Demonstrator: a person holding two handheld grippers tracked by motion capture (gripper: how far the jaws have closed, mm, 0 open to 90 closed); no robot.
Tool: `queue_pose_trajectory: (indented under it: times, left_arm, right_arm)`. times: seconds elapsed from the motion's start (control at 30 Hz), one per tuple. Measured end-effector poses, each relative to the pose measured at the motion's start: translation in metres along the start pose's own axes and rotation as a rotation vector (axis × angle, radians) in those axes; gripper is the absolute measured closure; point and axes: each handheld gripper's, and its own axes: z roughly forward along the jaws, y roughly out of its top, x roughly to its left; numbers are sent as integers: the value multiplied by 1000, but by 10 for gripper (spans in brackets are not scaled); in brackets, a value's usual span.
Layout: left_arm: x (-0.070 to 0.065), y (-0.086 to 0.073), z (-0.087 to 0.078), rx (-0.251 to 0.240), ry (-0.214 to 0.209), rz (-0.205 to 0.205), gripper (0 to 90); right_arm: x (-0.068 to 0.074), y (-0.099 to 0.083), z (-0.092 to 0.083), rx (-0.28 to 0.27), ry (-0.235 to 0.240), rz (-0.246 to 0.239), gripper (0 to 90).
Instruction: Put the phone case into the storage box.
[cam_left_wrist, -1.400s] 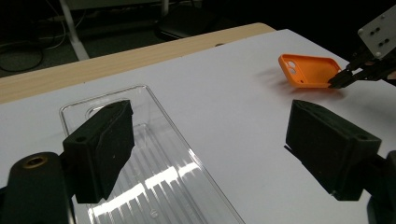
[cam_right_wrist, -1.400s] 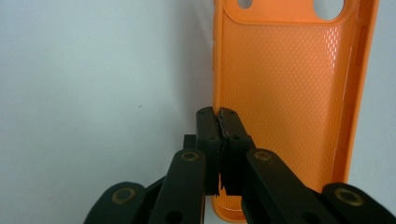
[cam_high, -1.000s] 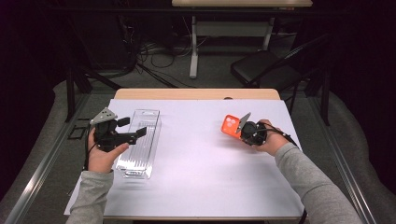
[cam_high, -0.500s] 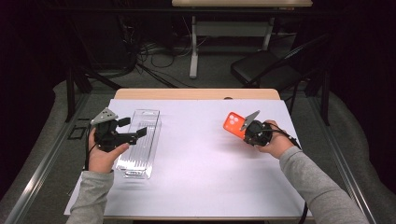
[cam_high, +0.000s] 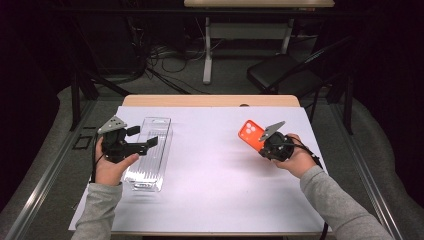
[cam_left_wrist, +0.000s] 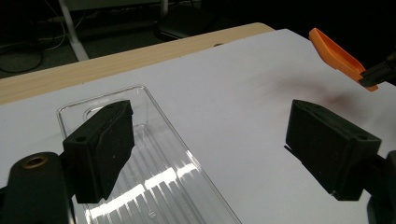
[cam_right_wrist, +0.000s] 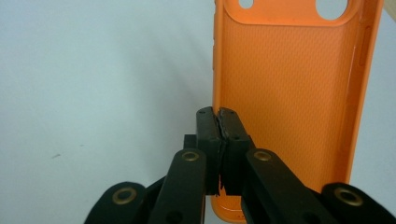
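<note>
R gripper (cam_high: 266, 141) pinched orange phone case (cam_high: 250, 134) by one side wall, held tilted above tabletop (cam_high: 210, 170) on R side | L gripper (cam_high: 141, 137) spread, empty, over clear tray (cam_high: 152, 165) on L side | risk: thin edge grip; case could pivot/slip out during carry; might miss narrow tray

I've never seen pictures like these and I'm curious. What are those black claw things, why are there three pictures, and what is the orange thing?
A person sits at a table covered with white paper, holding a hand tool with two black jaws in each hand. One picture looks down from above; the other two come from small cameras riding on the tools. The right gripper is pinched shut on the edge of an orange phone case, lifted off the paper. The left gripper has its jaws wide open, holding nothing, over a clear plastic tray lying on the paper.
</note>
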Motion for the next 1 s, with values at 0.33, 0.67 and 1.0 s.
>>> queue_pose_trajectory:
  times: [0.33, 0.67, 1.0]
  left_arm:
    - [-1, 1, 0, 0, -2, 6, 155]
    - [-3, 1, 1, 3, -6, 5, 154]
    - [-7, 1, 3, 2, -7, 11, 158]
  right_arm:
    - [10, 2, -9, -57, 5, 49, 891]
    - [29, -2, -12, -110, -5, 118, 893]
    - [51, -6, -15, -205, -34, 181, 893]
